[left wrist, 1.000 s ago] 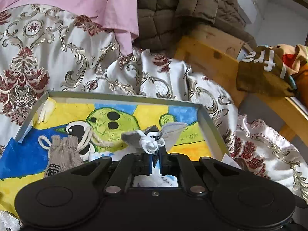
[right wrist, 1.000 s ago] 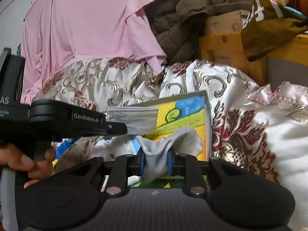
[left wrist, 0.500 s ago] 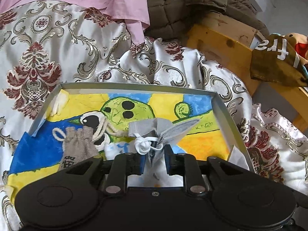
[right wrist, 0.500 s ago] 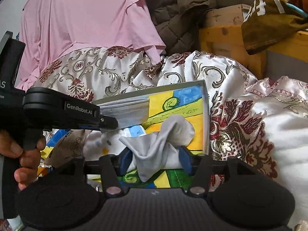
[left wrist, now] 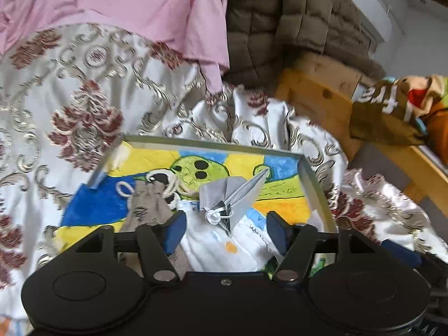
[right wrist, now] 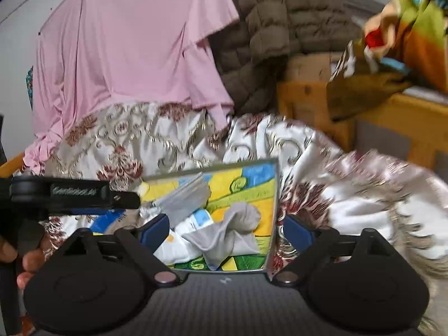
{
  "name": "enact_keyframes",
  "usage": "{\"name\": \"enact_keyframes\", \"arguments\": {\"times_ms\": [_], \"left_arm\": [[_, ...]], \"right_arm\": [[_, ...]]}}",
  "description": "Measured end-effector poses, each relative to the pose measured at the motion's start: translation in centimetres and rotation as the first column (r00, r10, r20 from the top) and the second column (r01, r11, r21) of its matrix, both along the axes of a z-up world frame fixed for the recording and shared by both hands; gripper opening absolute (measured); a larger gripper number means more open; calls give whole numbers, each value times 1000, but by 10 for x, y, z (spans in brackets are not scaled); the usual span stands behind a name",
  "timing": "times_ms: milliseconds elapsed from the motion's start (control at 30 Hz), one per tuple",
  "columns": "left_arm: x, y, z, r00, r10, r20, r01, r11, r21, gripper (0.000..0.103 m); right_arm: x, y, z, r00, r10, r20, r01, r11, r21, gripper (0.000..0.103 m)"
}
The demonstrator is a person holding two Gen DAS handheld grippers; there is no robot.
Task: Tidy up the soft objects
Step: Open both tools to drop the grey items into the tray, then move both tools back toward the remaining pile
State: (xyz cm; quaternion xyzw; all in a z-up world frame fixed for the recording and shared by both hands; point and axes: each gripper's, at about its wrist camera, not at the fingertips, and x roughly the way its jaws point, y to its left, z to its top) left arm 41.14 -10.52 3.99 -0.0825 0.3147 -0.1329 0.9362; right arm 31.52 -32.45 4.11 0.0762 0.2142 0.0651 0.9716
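Note:
A shallow tray [left wrist: 313, 179] with a bright painted floor rests on the patterned bedspread. A folded grey face mask [left wrist: 238, 193] lies in it beyond my left gripper [left wrist: 225, 231], whose jaws are opening with nothing pressed between them. A burlap drawstring pouch [left wrist: 148, 204] sits at the mask's left. In the right wrist view a crumpled grey cloth [right wrist: 232, 235] lies in the tray [right wrist: 275, 196] ahead of my right gripper [right wrist: 225, 231]. Its jaws are opening, clear of the cloth. The mask [right wrist: 184, 198] lies further back there. The left gripper [right wrist: 123, 196] shows at the left.
A white printed cloth [left wrist: 224, 246] lies in the tray under the mask. A pink garment [right wrist: 126, 50] and a brown quilted jacket [right wrist: 266, 42] hang behind the bed. A wooden frame [left wrist: 322, 103] with a brown bag [left wrist: 386, 114] stands at the right. A hand [right wrist: 28, 260] grips the left tool.
Both grippers let go: the left released the mask, the right released the grey cloth, and both things now lie in the tray. Both grippers pulled back and rose, jaws spread wide.

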Motion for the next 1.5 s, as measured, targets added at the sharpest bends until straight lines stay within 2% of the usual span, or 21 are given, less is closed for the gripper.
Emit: {"name": "enact_keyframes", "arguments": {"times_ms": [167,300,533,667,800,1000,1167,1267,1333,1500], "left_arm": [[-49,17,21,998,19,59,-18,1000,-12,74],[-98,31,32,991,27,134,-26,1000,-10,82],[-181,58,35,975,61,213,-59,998,-18,85],[-225,67,37,965,41,258,-44,999,5,87],[-262,76,35,959,27,281,-35,999,21,92],[-302,88,24,965,8,260,-18,999,34,93],[-329,97,9,973,-8,231,-4,999,53,96],[-341,102,2,977,-15,211,2,998,63,96],[-346,106,-2,981,-11,196,-2,998,63,101],[-359,117,-8,987,3,162,-13,998,65,102]], "right_arm": [[-41,4,20,998,-25,53,26,999,-28,98],[-87,7,24,995,-64,77,63,998,5,100],[-170,38,21,991,-61,115,64,998,-21,101],[-209,55,24,986,-57,159,63,998,-32,103],[-241,59,26,980,-74,186,76,997,-5,103],[-272,58,22,981,-90,170,88,996,21,103],[-286,63,14,987,-90,130,89,996,8,103],[-293,67,8,992,-82,96,82,997,5,103],[-296,71,3,994,-81,68,81,997,-4,103],[-300,78,-9,998,-68,-6,68,998,-2,103]]}}
